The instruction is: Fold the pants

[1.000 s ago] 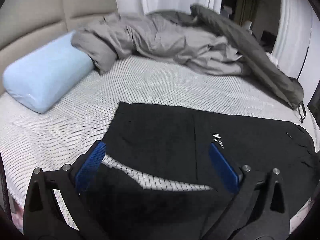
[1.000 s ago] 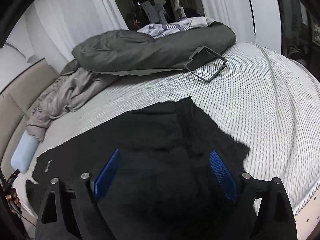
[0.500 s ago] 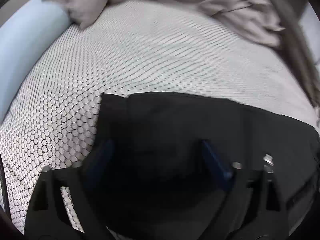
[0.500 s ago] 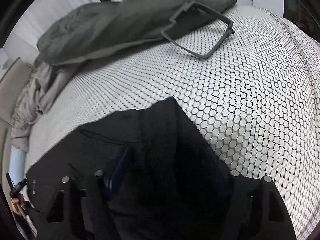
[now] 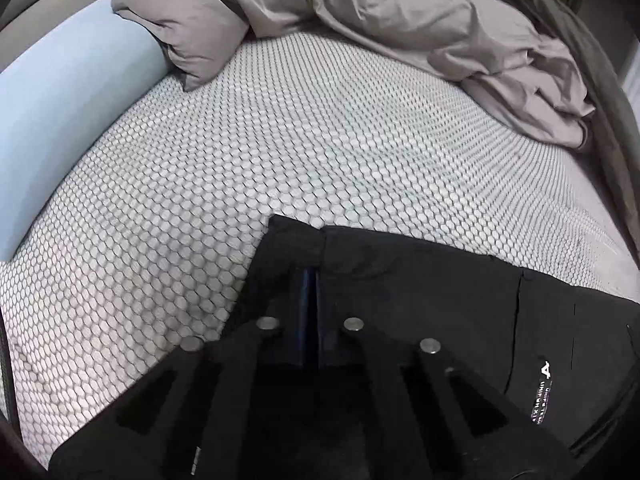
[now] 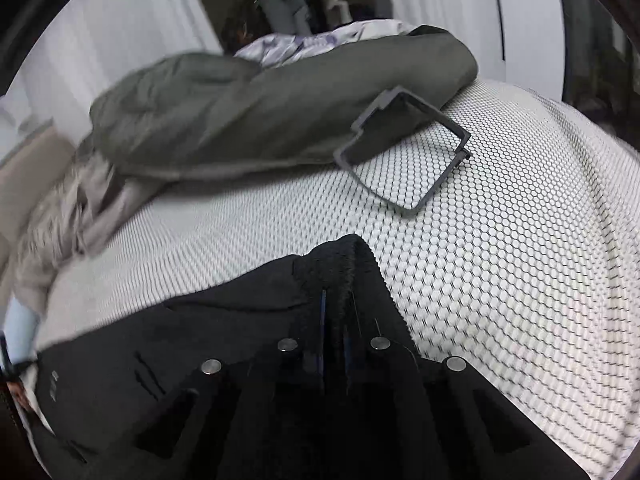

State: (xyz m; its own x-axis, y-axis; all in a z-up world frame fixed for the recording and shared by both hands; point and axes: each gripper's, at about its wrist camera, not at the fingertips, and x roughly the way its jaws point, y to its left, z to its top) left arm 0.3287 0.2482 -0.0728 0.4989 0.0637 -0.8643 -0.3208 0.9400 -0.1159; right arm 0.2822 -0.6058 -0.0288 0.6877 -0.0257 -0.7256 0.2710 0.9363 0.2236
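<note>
Currently, in the left wrist view, the left gripper (image 5: 310, 280) is seen at the lower centre of the frame with its blue pads brought together; its jaws have just been closing, and the far corner of the black pants (image 5: 420, 292) is pinched between them. The pants are spread across the lower right of the frame on the honeycomb-patterned mattress cover (image 5: 280, 140), with a white printed label (image 5: 542, 396) visible at the lower right. A light blue pillow (image 5: 60, 120) is located at the left edge, and a crumpled grey-beige duvet (image 5: 400, 16) occupies the top.

In the right wrist view, the right gripper (image 6: 336, 320) is shown at the lower centre; its jaws have just been closing and are clamped on a raised, ribbed fold of the pants (image 6: 240, 320), which peaks just above the fingertips. The remaining fabric extends toward the lower left. A dark grey open rectangular frame (image 6: 436, 176) lies on the mattress cover (image 6: 500, 260) at the upper right, partly resting against an olive duvet (image 6: 260, 112).
</note>
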